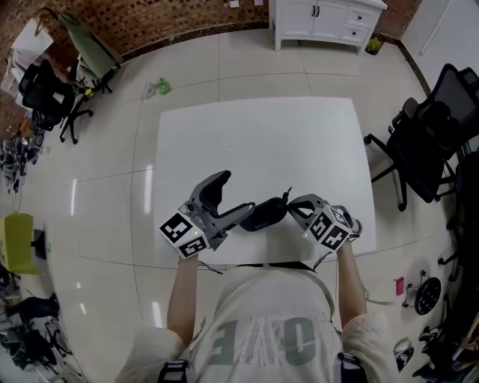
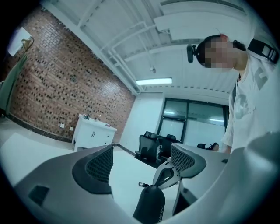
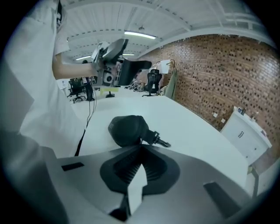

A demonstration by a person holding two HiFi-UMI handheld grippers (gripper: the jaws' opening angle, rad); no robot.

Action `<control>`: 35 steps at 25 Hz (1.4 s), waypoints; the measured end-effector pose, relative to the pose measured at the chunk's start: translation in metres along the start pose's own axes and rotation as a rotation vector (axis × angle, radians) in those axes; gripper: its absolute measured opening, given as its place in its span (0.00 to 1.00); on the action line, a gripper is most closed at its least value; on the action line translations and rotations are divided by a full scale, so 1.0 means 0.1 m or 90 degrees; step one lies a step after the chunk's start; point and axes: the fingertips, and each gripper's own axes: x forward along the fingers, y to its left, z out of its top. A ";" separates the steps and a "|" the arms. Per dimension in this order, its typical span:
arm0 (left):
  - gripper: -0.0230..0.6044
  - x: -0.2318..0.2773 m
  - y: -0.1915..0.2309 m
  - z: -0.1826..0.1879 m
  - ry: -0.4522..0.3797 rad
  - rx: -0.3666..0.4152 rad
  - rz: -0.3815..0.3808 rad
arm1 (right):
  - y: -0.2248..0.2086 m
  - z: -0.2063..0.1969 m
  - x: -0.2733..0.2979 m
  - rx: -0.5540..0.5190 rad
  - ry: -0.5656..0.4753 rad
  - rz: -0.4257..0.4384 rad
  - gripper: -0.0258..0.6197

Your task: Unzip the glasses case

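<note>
A black zipped glasses case (image 1: pixel 263 215) lies near the front edge of the white table (image 1: pixel 254 135). A small clip on a short loop (image 1: pixel 287 194) sticks out of its far end. My left gripper (image 1: pixel 236 193) comes in from the left with its jaws wide open. The case's left end (image 2: pixel 151 203) sits low between its fingers, and neither pad touches it. My right gripper (image 1: pixel 297 206) is at the case's right end, shut, with nothing visibly between its fingers. In the right gripper view the case (image 3: pixel 127 129) and its clip (image 3: pixel 158 140) lie just beyond the shut tips (image 3: pixel 139 162).
A black cable (image 1: pixel 258 264) hangs at the table's front edge by the person's body. Black office chairs (image 1: pixel 426 142) stand to the right of the table. A white cabinet (image 1: pixel 325 19) is at the back, and a green chair (image 1: pixel 93 48) and clutter are at the far left.
</note>
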 end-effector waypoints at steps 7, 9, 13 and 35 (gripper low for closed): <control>0.66 0.06 0.04 -0.05 0.014 0.003 0.008 | -0.20 -0.21 0.13 -0.036 0.061 -0.121 0.04; 0.66 0.08 0.06 -0.09 0.018 0.003 0.013 | -0.33 -0.31 0.13 -0.031 0.076 -0.205 0.04; 0.66 0.10 0.09 -0.09 0.019 0.003 0.023 | -0.45 -0.26 0.00 0.045 0.031 -0.274 0.04; 0.04 -0.22 0.35 -0.14 -0.053 -0.030 0.202 | -0.54 0.75 -1.27 0.532 -0.558 -0.292 0.04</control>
